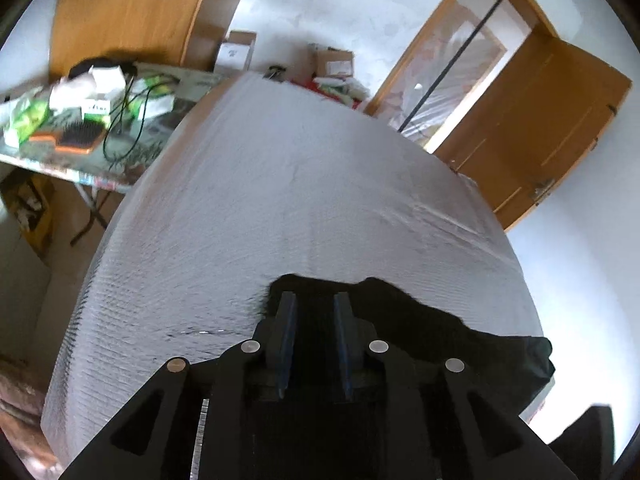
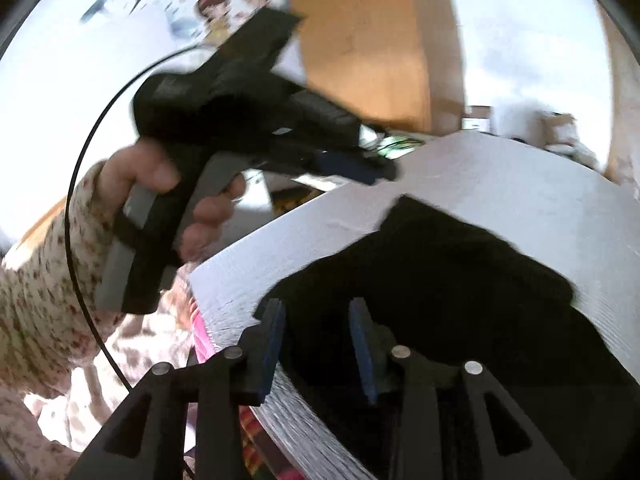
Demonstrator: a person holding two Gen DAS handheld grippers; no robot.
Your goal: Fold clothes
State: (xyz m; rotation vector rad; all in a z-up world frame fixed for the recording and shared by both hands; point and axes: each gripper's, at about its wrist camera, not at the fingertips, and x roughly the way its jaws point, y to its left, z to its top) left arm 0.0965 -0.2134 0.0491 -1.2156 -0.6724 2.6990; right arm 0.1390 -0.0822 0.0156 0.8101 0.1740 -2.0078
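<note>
Left claw (image 1: 315,300): fingers spread, nothing between the blue pads, tips over the near-left edge of the black garment (image 1: 420,332). In contact with the cloth or just above it: cannot tell.

Right claw (image 2: 318,306): fingers spread wider, nothing pinched, tips above the near edge of the black garment (image 2: 448,264).

Garment: lying crumpled at the near end of the white quilted surface (image 1: 280,200), dark mass running off toward the right edge in left wrist view. Too dark to make out type of clothing or any fold lines.

Right wrist view: left claw (image 2: 384,170) visible from the side, gripped by a hand (image 2: 160,184) with a floral sleeve (image 2: 44,280), black cable (image 2: 80,160) looping behind it. Held well up over the left edge of the surface (image 2: 500,176), tips aimed at the garment's far corner. Motion-blurred.

Background, left wrist view: cluttered side table (image 1: 92,120) with a hairbrush (image 1: 78,138) and white boxes, left of the surface. Wooden door (image 1: 540,128) open at right, cardboard boxes (image 1: 332,62) against the far wall.
</note>
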